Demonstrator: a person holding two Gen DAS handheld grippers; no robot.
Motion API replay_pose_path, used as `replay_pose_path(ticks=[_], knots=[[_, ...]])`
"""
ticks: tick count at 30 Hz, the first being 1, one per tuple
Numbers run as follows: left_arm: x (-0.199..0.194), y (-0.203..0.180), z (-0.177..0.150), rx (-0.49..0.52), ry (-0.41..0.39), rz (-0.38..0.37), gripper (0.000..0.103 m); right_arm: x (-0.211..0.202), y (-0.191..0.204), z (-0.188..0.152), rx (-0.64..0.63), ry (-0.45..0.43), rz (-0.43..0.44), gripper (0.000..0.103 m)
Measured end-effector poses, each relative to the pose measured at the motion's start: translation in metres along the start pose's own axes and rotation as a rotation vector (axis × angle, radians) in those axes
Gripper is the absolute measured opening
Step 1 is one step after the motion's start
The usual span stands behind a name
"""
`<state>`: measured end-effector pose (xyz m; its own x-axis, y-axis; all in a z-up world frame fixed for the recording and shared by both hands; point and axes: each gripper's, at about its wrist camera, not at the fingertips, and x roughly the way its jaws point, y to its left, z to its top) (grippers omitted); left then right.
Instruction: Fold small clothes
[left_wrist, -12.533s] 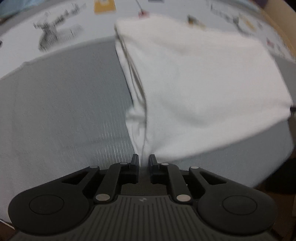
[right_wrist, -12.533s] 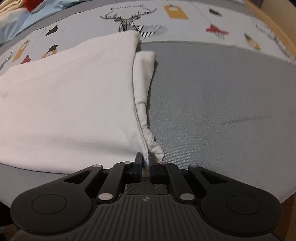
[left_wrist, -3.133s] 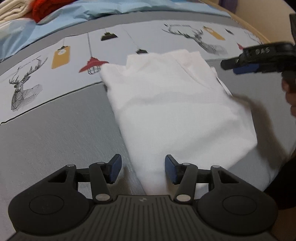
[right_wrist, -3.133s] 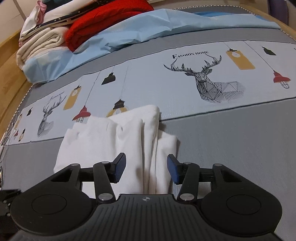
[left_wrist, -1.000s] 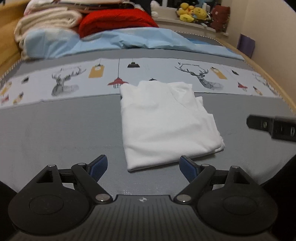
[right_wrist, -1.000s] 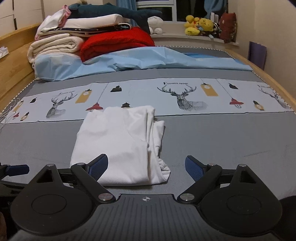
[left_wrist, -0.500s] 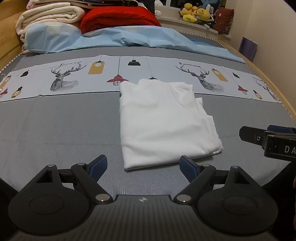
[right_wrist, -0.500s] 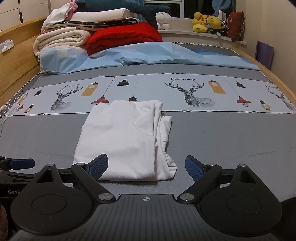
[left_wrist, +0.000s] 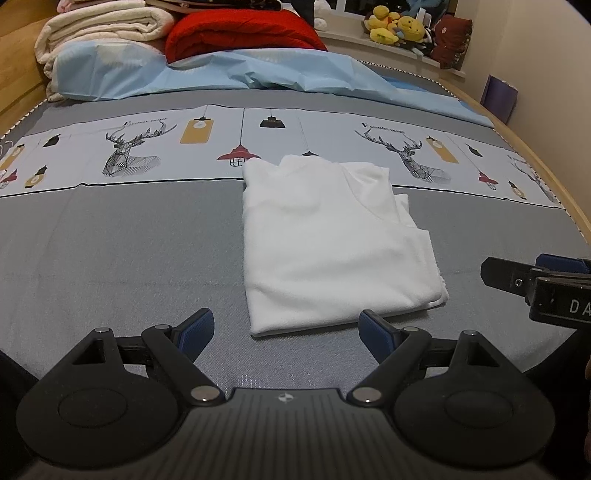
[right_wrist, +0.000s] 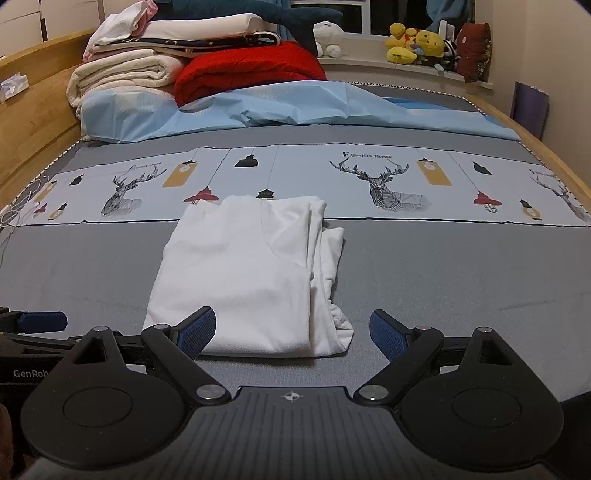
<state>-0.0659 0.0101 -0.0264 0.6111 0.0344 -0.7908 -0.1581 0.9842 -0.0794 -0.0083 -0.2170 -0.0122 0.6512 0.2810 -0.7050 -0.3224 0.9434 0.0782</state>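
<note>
Grey bedspread (left_wrist: 129, 240) w/ a deer-and-lamp print band across the far part; folded blankets (right_wrist: 122, 74) stacked far left. White garment (left_wrist: 325, 240) lies folded in the middle, flat on the spread. Left gripper (left_wrist: 286, 328) and right gripper (right_wrist: 291, 328) both spread wide, empty, just near of the garment, not touching it.

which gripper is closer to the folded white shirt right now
Right, slightly. The right gripper overlaps the white shirt's near edge; the left gripper sits just short of it. Both open, neither touching.
</note>
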Motion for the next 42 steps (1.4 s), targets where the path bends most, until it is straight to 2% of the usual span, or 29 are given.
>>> replay_pose_path(ticks=[42], knots=[[0.0014, -0.0013, -0.0009, 0.009, -0.006, -0.005, 0.089, 0.0007, 0.003, -0.0004, -0.006, 0.0, -0.004, 0.091]])
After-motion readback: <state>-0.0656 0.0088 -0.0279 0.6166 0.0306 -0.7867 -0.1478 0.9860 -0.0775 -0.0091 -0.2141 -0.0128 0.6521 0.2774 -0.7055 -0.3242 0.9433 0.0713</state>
